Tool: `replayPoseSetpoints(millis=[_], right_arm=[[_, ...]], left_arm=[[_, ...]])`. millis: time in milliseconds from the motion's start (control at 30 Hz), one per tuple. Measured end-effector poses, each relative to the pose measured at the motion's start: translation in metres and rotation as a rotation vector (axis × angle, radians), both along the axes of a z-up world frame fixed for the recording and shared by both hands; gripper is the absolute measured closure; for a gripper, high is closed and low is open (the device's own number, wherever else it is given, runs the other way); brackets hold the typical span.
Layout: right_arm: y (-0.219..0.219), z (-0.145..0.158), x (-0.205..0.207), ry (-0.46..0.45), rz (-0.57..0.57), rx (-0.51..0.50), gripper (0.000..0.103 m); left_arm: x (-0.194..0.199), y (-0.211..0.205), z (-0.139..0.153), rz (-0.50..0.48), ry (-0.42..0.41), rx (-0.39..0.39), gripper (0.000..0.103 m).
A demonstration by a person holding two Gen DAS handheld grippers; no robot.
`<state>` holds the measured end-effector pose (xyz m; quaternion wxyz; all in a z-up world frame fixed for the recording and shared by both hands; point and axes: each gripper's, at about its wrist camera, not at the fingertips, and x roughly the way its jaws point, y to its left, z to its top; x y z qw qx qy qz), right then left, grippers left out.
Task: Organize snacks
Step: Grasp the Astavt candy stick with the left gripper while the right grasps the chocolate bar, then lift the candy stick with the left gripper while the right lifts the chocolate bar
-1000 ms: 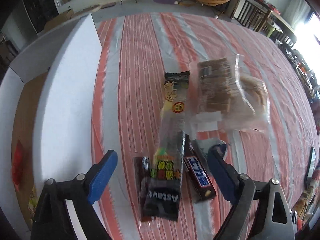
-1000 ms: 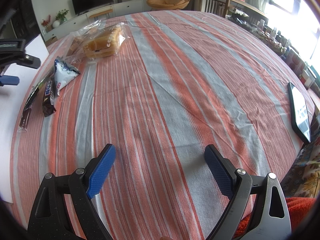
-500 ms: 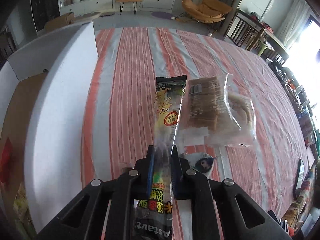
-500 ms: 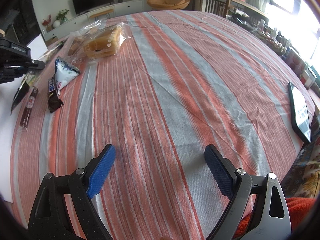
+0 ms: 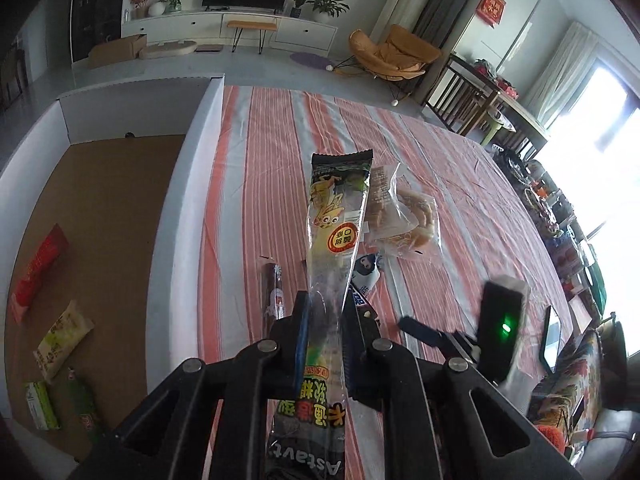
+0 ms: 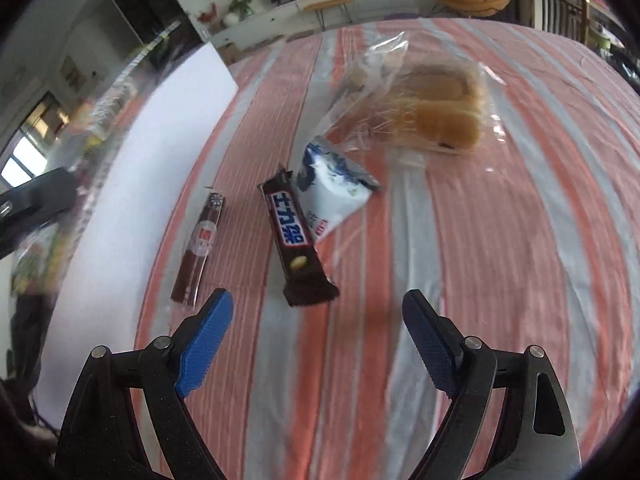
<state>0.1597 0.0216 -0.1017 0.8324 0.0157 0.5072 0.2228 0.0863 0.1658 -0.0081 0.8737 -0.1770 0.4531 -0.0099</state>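
Note:
My left gripper (image 5: 325, 320) is shut on a long black and yellow candy packet (image 5: 336, 216) and holds it lifted above the striped tablecloth, beside the white box (image 5: 176, 200). My right gripper (image 6: 318, 344) is open and empty, just in front of a brown chocolate bar (image 6: 294, 236). A thin brown stick snack (image 6: 200, 244) lies left of the bar, a white and blue pouch (image 6: 334, 192) right of it. A clear bag of bread (image 6: 424, 116) lies farther back. The right gripper also shows in the left wrist view (image 5: 460, 332).
The white box has a brown floor (image 5: 100, 216) that holds a red pack (image 5: 38, 268), a yellow pack (image 5: 62, 340) and green packs (image 5: 40, 404). A black phone (image 5: 550, 340) lies near the table's right edge. Chairs and clutter stand beyond the table.
My left gripper closed on the candy packet and lifted it off the table. My right gripper moved left, up to the chocolate bar and the pouch.

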Motion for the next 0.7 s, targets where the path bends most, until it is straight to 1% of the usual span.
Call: replayPoseSetpoints(millis=[33, 67, 100, 167, 233, 333, 400, 467, 533, 567, 633, 700], right_arm=[[0.009, -0.001, 0.004, -0.002, 0.014, -0.015, 0.026], [0.015, 0.000, 0.006, -0.016, 0.017, -0.040, 0.047], [0.019, -0.002, 0.009, -0.004, 0.025, -0.046, 0.078], [0.014, -0.003, 0.006, 0.035, 0.023, -0.005, 0.084], [-0.001, 0.000, -0.008, 0.063, 0.032, 0.027, 0.084], [-0.039, -0.001, -0.041, 0.095, 0.039, 0.055, 0.084], [-0.066, -0.001, -0.067, 0.091, 0.015, 0.047, 0.084], [-0.094, 0.002, -0.088, 0.069, -0.046, 0.023, 0.084], [-0.122, 0.004, -0.097, 0.035, -0.140, -0.015, 0.084], [-0.135, 0.005, -0.095, 0.022, -0.193, -0.007, 0.084], [-0.156, 0.007, -0.082, 0.003, -0.300, -0.052, 0.084], [-0.169, 0.010, -0.070, -0.060, -0.369, -0.092, 0.084]], left_arm=[[-0.003, -0.001, 0.000, 0.000, -0.002, 0.001, 0.089], [-0.007, 0.000, 0.000, 0.001, -0.002, 0.001, 0.089], [-0.008, 0.000, -0.001, 0.001, 0.000, -0.001, 0.089], [-0.011, 0.000, -0.005, 0.003, 0.009, -0.005, 0.089], [-0.015, -0.003, -0.010, -0.010, 0.019, -0.015, 0.089], [-0.023, -0.016, -0.014, -0.048, 0.030, -0.005, 0.089], [-0.029, -0.029, -0.019, -0.081, 0.037, 0.015, 0.089], [-0.034, -0.044, -0.025, -0.124, 0.038, 0.028, 0.089], [-0.037, -0.062, -0.034, -0.174, 0.042, 0.040, 0.089], [-0.036, -0.071, -0.039, -0.196, 0.050, 0.043, 0.089], [-0.030, -0.088, -0.050, -0.233, 0.073, 0.041, 0.089], [-0.023, -0.104, -0.058, -0.261, 0.068, 0.057, 0.089]])
